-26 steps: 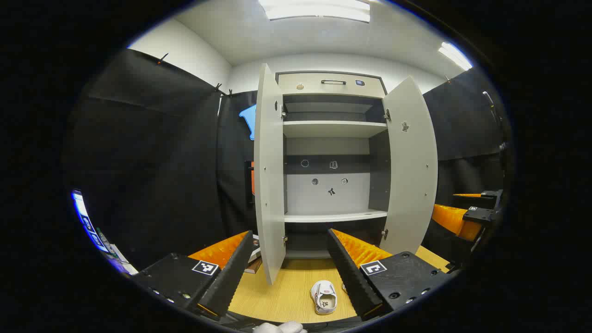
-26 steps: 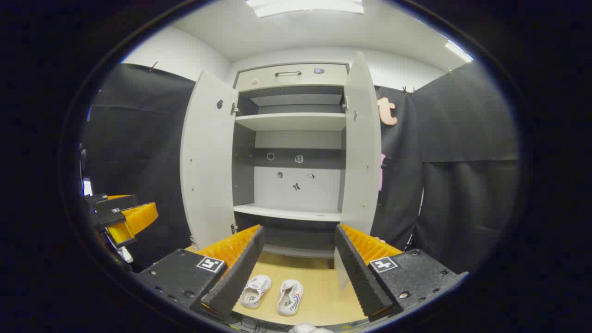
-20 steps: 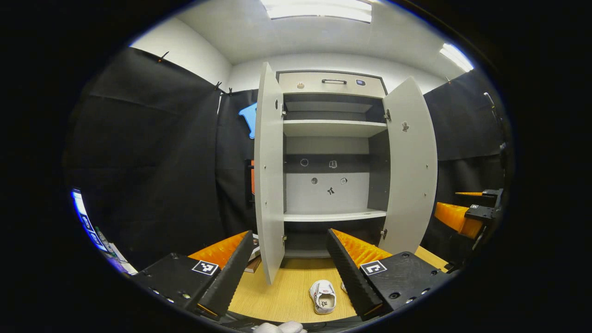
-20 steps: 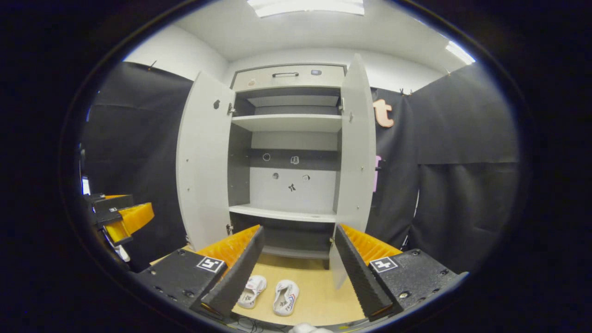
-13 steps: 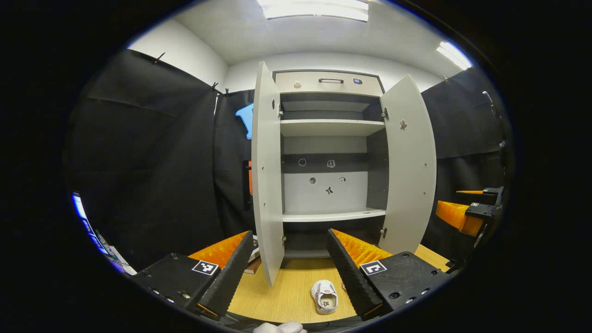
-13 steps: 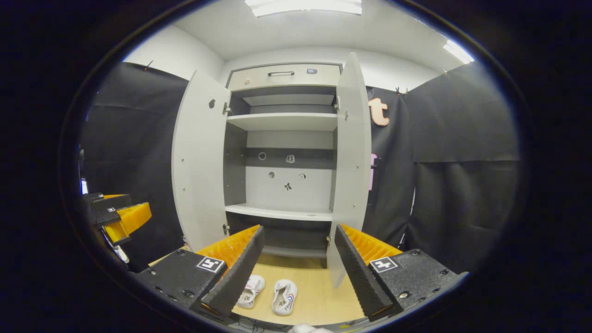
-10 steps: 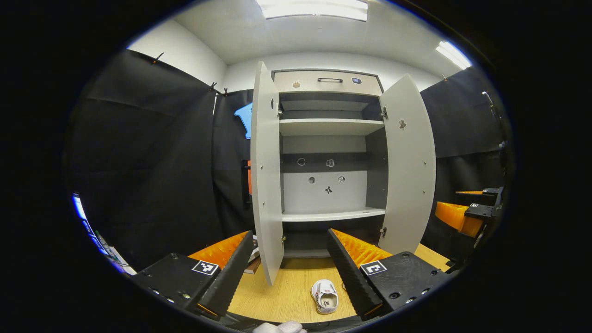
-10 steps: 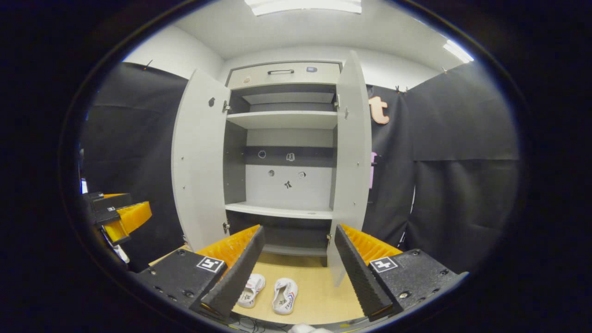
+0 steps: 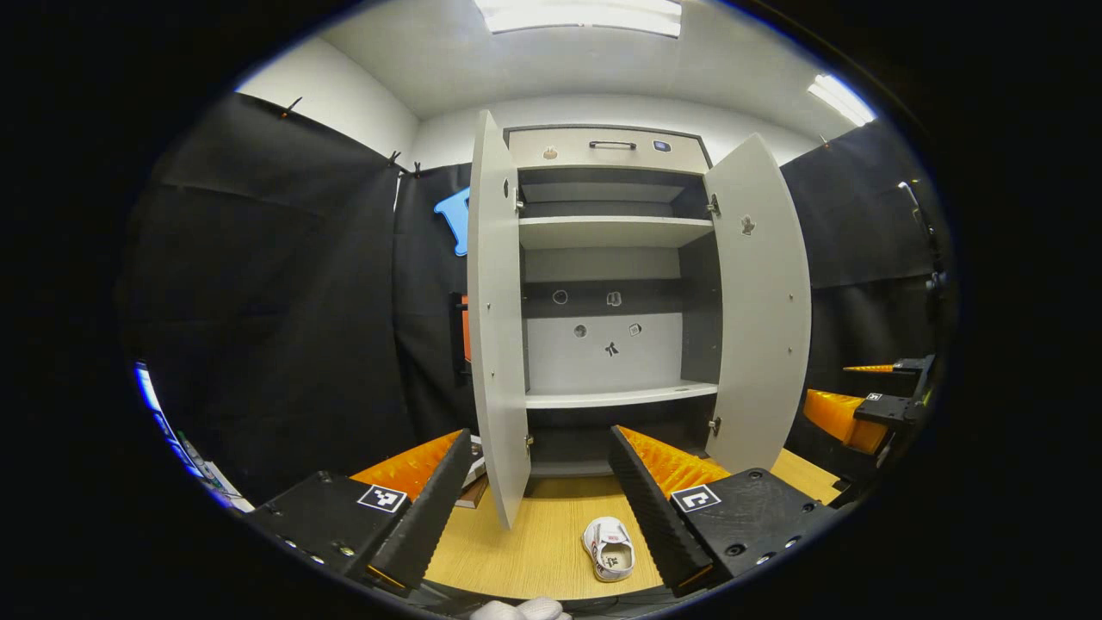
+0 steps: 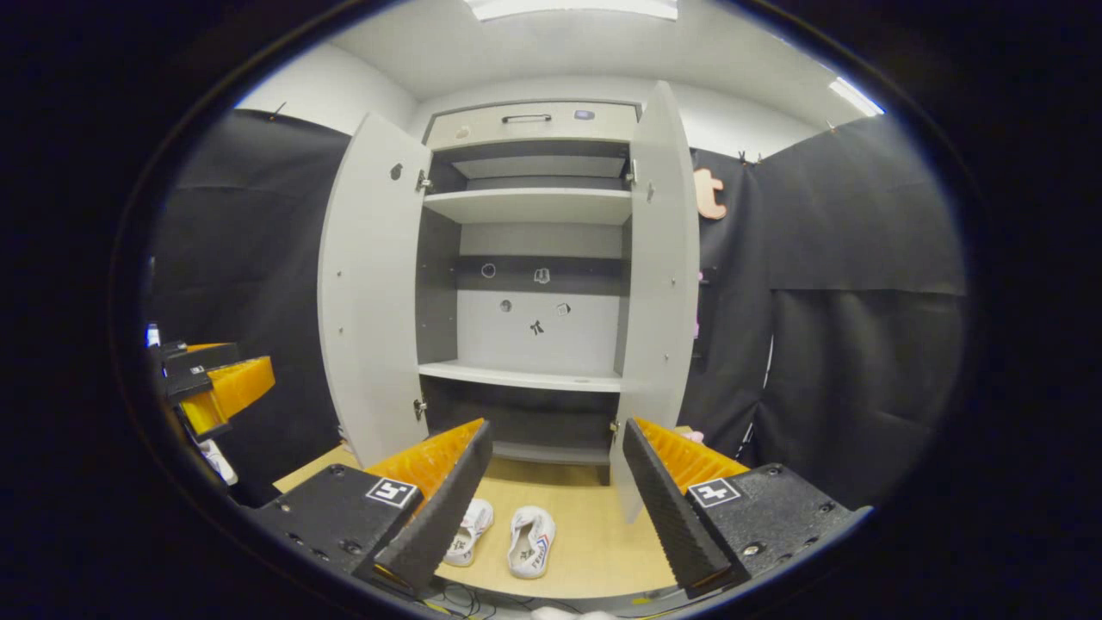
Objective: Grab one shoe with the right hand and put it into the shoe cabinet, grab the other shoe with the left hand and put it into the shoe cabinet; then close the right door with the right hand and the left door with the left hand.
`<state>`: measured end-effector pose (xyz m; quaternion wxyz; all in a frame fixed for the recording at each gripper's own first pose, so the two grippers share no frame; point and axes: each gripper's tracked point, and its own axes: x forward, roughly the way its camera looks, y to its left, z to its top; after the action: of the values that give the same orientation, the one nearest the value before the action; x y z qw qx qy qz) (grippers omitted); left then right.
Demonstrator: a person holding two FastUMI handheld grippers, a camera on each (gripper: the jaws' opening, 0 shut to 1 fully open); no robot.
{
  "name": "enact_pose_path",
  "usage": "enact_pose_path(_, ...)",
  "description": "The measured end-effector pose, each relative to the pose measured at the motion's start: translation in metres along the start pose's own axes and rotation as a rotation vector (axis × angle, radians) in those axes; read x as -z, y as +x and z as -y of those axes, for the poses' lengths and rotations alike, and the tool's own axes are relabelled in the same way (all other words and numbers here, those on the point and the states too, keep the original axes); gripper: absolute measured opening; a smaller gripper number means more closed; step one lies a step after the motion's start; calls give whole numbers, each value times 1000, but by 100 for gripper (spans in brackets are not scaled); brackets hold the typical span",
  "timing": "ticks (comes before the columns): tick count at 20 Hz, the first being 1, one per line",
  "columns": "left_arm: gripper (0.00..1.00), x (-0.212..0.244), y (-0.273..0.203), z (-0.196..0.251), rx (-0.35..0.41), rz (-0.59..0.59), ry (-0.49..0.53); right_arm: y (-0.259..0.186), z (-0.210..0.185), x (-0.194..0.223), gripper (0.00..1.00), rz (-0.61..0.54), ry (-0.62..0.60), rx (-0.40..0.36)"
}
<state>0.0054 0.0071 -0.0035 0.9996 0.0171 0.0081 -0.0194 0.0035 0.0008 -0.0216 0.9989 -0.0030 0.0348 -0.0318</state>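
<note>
Both doors of the pale grey shoe cabinet [image 9: 616, 398] [image 10: 525, 377] stand wide: the left door [image 9: 495, 327] [image 10: 370, 293] and the right door [image 9: 762, 301] [image 10: 659, 275]. Its shelves are bare. Two small white shoes lie side by side on the wooden floor board in front of it. In the right gripper view the right shoe [image 10: 528, 540] lies between my fingers and the left shoe [image 10: 469, 525] is half hidden behind one. The left gripper view shows one shoe [image 9: 609, 548]. My left gripper [image 9: 538, 504] [image 10: 211, 387] and right gripper [image 10: 551, 499] [image 9: 865, 409] are open, above and short of the shoes.
The wooden board [image 9: 542, 542] ends just below the shoes. Black cloth walls close in both sides. A drawer with a handle [image 9: 607, 148] tops the cabinet. Some flat items [image 9: 473, 486] lie on the floor behind the left door. A cable [image 10: 465, 598] runs along the board's front edge.
Both views have risen and tilted down a little, so the cabinet looks larger and the shoes sit higher between my fingers. Both grippers stay open; the shoes have not moved.
</note>
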Motion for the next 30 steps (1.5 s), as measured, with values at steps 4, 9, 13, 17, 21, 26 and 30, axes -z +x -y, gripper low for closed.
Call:
enact_pose_path(4,95,2,1,-2,3,-2,1,7,-6,21,99,-37,-4,-8)
enact_pose_path(9,96,8,-4,-4,7,-17,-6,23,-20,107,99,-216,-37,-31)
enact_pose_path(13,96,18,-7,-10,0,-38,-7,40,-38,212,98,-434,-10,-61)
enact_pose_path(17,96,28,-11,-18,-23,-66,0,70,-61,291,93,-568,29,-99)
enact_pose_path(21,96,28,-11,-21,-55,-80,10,110,-79,339,83,-655,79,-128)
enact_pose_path(26,96,28,-1,-22,-91,-95,19,165,-80,367,75,-695,105,-112)
enact_pose_path(30,96,32,13,-24,-119,-118,22,201,-84,386,63,-728,136,-108)
